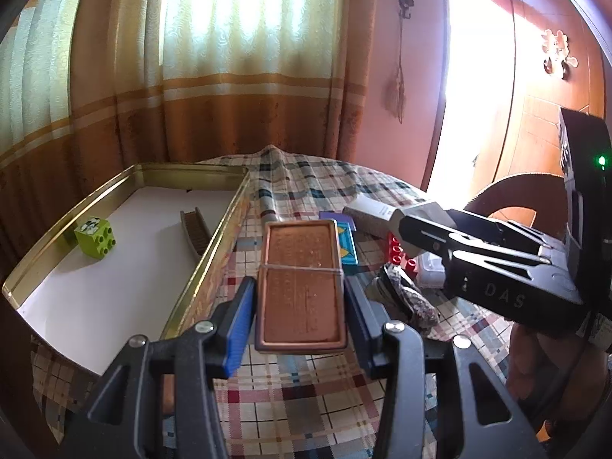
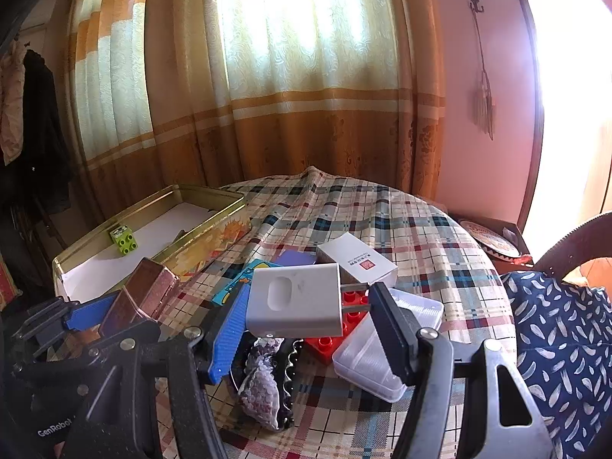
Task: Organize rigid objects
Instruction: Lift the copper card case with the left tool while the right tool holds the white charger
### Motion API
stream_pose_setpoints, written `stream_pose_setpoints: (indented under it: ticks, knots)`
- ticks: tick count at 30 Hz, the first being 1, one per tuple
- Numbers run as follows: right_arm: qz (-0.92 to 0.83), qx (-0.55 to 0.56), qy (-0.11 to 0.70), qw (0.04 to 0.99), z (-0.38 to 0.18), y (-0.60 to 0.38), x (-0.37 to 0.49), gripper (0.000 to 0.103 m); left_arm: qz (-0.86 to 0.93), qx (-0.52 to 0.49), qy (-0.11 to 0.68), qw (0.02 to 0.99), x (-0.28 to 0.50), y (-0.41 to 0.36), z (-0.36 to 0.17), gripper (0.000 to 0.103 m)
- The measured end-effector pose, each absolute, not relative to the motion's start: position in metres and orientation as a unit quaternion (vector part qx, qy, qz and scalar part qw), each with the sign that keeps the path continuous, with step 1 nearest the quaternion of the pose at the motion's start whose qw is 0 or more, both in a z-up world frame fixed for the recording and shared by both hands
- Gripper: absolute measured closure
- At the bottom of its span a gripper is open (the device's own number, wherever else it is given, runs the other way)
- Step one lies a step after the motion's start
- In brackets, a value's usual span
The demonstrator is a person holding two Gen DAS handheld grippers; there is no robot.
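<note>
L hand-held gripper [image 1: 300, 290] clamping copper tin [image 1: 300, 279]

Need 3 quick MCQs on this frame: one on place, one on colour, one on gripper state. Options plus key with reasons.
1. Where is the green toy brick?
A. inside the gold tin box
B. on the plaid tablecloth
C. in the right gripper

2. What colour is the toy brick under the white charger?
A. yellow
B. red
C. black

3. What is the left gripper doing?
A. hanging open
B. shut on nothing
C. shut on the copper tin

Key:
1 A, the brick sits on the box's white floor.
2 B, red studs show beside the charger's prongs.
3 C, both jaws press the tin's sides.
</note>
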State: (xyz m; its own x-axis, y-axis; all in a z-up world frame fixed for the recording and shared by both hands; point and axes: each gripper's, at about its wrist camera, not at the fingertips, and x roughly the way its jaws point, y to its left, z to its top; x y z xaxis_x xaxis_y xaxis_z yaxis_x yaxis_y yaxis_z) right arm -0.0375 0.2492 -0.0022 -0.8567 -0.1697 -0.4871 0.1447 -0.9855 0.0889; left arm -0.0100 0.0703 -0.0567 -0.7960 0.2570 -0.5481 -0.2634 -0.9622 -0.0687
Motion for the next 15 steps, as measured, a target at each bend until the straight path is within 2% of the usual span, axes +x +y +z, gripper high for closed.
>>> stream_pose_setpoints:
  ticks: [15]
  knots:
    - [-0.966,0.243,-0.025,0.083,-0.0008,0.2493,-0.0331,0.038,0.953,-0.272,-0.001,0.135,-0.0048,0.0656,-0.0529,0.058]
